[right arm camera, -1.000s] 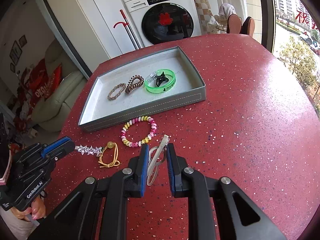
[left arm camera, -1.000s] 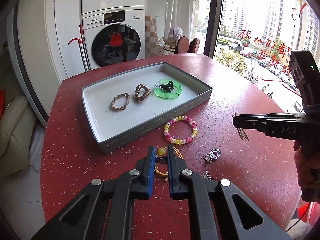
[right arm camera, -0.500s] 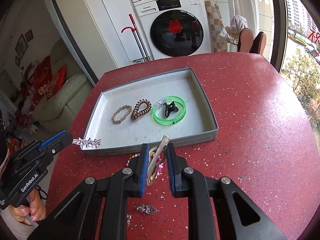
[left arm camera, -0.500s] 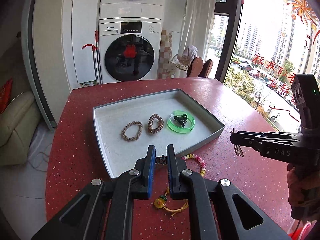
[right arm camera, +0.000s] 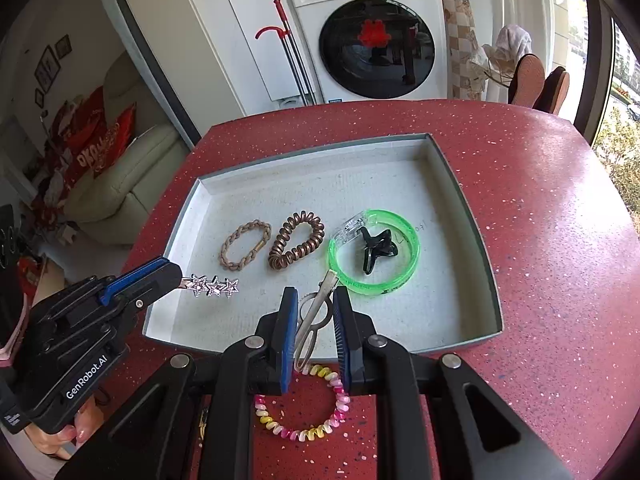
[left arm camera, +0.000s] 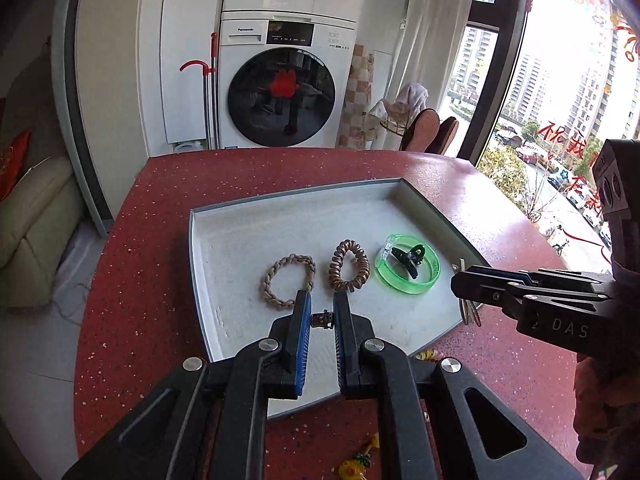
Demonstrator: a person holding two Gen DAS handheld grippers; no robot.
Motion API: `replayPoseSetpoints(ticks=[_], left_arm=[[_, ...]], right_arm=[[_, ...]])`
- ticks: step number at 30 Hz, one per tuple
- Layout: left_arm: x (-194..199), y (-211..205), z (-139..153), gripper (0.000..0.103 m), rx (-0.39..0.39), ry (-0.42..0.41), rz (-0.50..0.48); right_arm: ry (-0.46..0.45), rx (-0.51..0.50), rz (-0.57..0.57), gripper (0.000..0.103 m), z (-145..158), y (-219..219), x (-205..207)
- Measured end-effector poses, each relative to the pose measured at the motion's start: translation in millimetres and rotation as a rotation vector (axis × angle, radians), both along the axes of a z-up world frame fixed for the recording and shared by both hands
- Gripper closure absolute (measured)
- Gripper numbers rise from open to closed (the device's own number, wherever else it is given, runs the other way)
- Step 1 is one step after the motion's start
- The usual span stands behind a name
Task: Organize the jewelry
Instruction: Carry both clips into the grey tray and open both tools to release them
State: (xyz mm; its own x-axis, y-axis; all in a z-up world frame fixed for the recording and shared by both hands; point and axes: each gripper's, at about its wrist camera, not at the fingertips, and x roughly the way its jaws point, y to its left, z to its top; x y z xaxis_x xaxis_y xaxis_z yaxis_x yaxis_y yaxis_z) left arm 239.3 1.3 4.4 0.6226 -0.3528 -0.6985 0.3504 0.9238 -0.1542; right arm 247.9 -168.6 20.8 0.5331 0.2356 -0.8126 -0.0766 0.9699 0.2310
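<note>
A white washing machine (right arm camera: 376,36) with a dark round door stands against the wall beyond the far edge of the red speckled table (right arm camera: 560,216). Just to its left, a red-handled mop (right arm camera: 288,48) leans upright against a white cabinet (left arm camera: 188,60). A cream sofa (right arm camera: 120,184) with red cushions sits off the table's left edge. Past the far right corner are two brown chair backs (left arm camera: 436,130) with a pale cloth draped near them, and a large window (left arm camera: 560,100) showing apartment blocks and parked cars.

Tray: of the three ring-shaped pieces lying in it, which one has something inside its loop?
The green bangle, rightmost in the row, rings a black claw clip; the others are empty.
</note>
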Motion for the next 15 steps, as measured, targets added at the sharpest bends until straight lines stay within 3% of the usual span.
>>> replayPoseSetpoints(ticks=[8,15], left_arm=[[27.7,-3.3,-26.6,0.074,0.034,0.05,0.021],[38.9,-7.8,-39.8,0.074,0.078,0.065,0.042]], right_arm=[[0.077,0.008,0.013,0.084,-34.4,6.0,24.2],[0.087,-0.042,-0.023,0.084,-46.0,-3.3,38.2]])
